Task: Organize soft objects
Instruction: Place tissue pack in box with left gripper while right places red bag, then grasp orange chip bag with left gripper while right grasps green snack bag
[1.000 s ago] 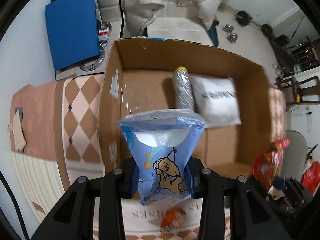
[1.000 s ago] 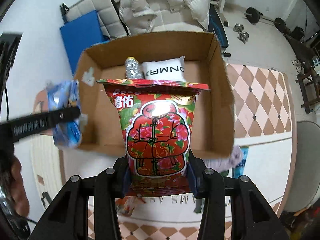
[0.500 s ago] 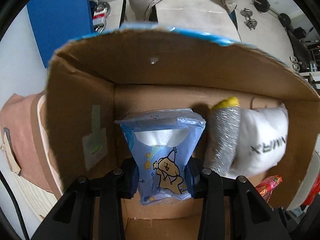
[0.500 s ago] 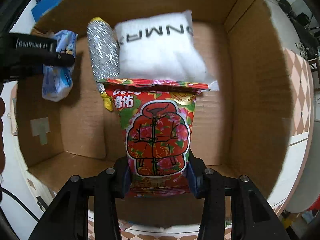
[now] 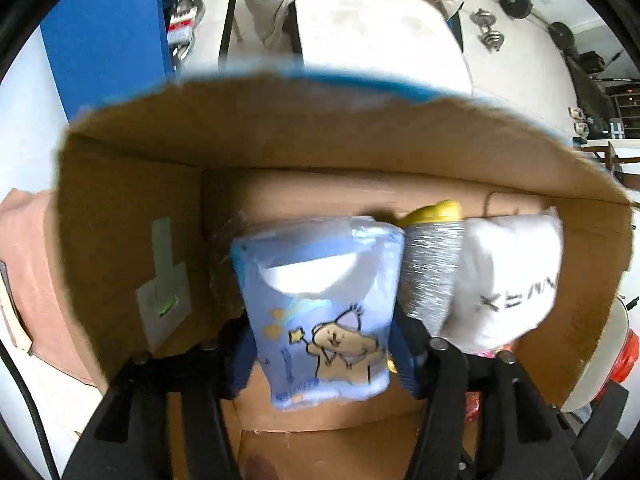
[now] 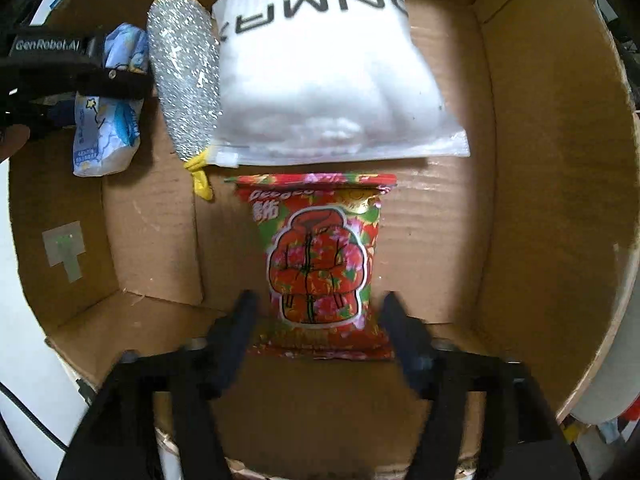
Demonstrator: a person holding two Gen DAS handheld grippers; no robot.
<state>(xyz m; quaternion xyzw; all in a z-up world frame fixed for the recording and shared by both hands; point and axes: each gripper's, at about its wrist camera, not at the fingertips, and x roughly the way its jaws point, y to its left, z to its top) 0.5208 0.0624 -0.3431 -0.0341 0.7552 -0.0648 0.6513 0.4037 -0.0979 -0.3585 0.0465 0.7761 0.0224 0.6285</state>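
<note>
Right gripper [image 6: 316, 320] jaws spread, red snack bag [image 6: 320, 264] lying loose between them on cardboard box [image 6: 540, 160] floor, long axis pointing away. Left gripper [image 5: 324, 344] pinches blue tissue pack [image 5: 320, 312] low by left wall, just beside silver roll [image 5: 430, 268]. White pillow bag [image 5: 508, 276] blurred; contact with floor unclear.

All inside the cardboard box [image 6: 540, 160]: zip bag [image 6: 320, 68] against the far wall, glitter pouch [image 6: 184, 80] touching its left side, tissue pack [image 6: 108, 120] further left near the corner. Snack bag [image 6: 320, 264] flat on the floor, just in front of the zip bag.
</note>
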